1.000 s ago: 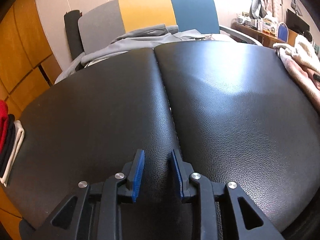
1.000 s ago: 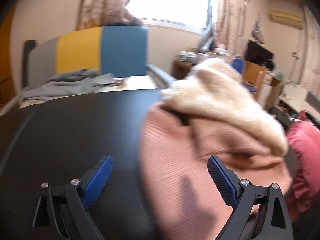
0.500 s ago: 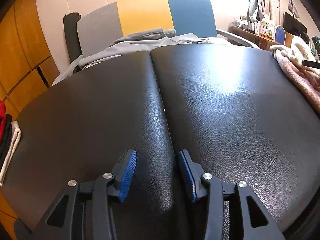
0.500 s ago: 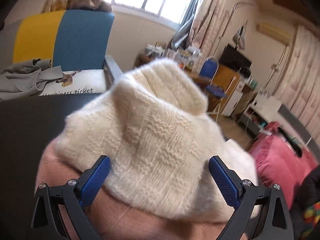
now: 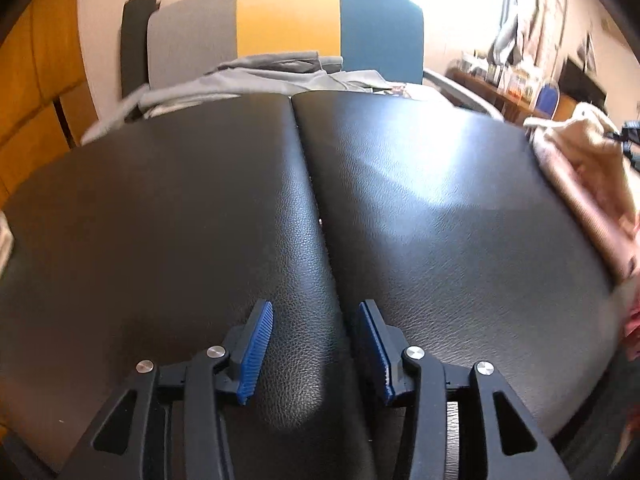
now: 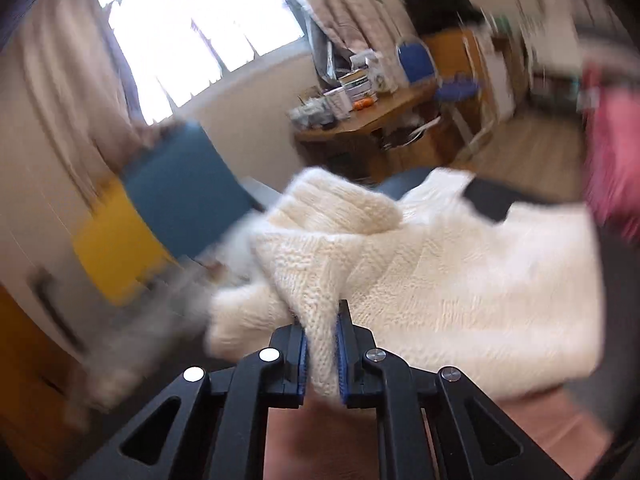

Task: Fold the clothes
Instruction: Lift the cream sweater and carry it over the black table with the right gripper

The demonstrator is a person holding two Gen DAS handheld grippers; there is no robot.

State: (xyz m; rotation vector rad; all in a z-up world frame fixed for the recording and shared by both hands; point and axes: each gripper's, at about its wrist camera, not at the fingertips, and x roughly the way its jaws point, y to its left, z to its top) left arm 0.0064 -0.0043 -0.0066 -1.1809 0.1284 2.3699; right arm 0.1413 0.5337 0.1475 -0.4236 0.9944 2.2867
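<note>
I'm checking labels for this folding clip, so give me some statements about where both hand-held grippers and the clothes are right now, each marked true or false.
1. The right hand-held gripper is shut on the cream knit sweater. True.
2. The left hand-held gripper holds a grey garment. False: its jaws are apart with nothing between them, above the black padded surface.
3. A pink garment lies under the cream sweater. True.
4. The grey clothes lie in the middle of the black surface. False: they lie beyond its far edge, before the tricolour chair back.
5. Both grippers grip the sweater. False: only the right one does.
</note>
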